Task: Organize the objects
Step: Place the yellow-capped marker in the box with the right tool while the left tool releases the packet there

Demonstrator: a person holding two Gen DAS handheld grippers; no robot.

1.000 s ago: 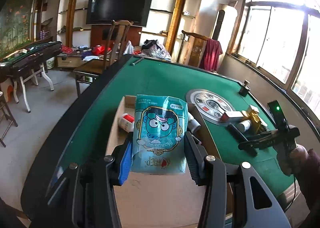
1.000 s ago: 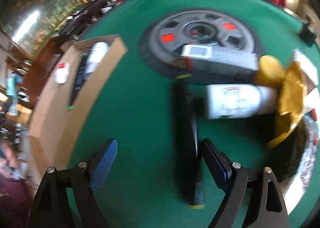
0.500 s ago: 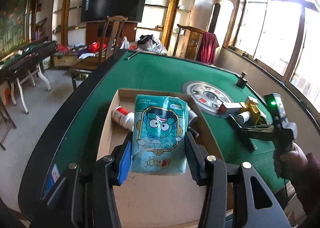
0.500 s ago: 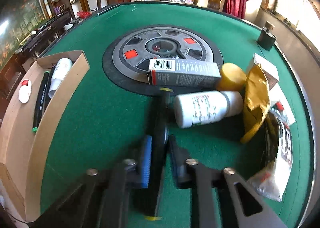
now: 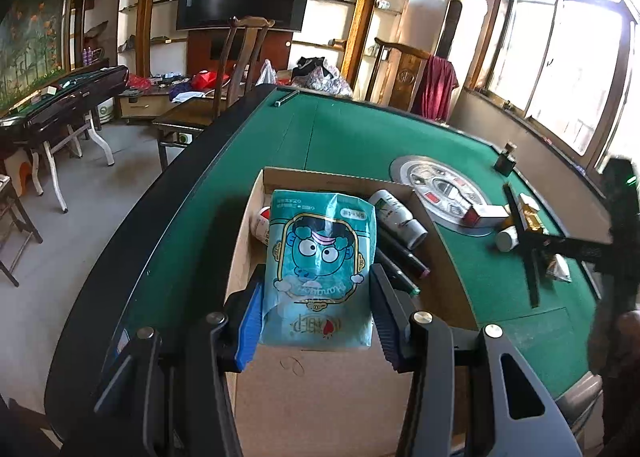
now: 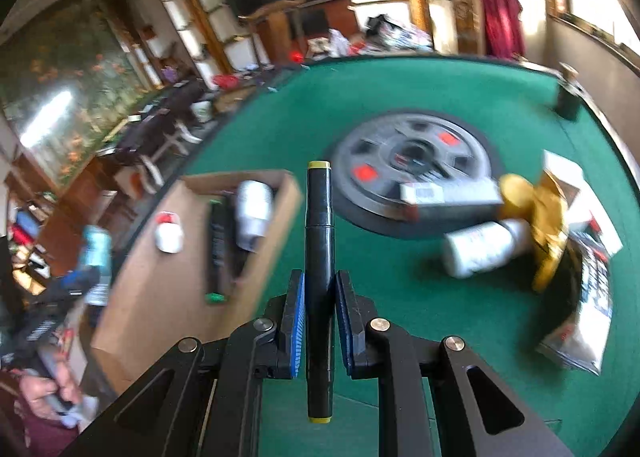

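My left gripper [image 5: 316,317] is shut on a teal snack packet [image 5: 320,269] with a cartoon face, held over the near end of a cardboard box [image 5: 340,393]. The box holds a white bottle [image 5: 396,213], dark markers [image 5: 404,257] and a small red-capped bottle [image 5: 260,223]. My right gripper [image 6: 319,321] is shut on a black marker with yellow ends [image 6: 319,257], lifted off the green table [image 6: 400,297], pointing at the box [image 6: 168,297]. In the left wrist view that marker [image 5: 522,245] hangs to the right of the box.
A round grey centre disc [image 6: 412,161] carries a grey carton [image 6: 452,197]. Beside it lie a white bottle [image 6: 480,249], a gold wrapper [image 6: 548,233] and flat packets [image 6: 588,317]. A small dark bottle [image 5: 505,159] stands near the far table rim.
My right gripper shut on the black marker and lifted it off the felt, swinging left toward the box. The left gripper moved a little over the box with the packet.
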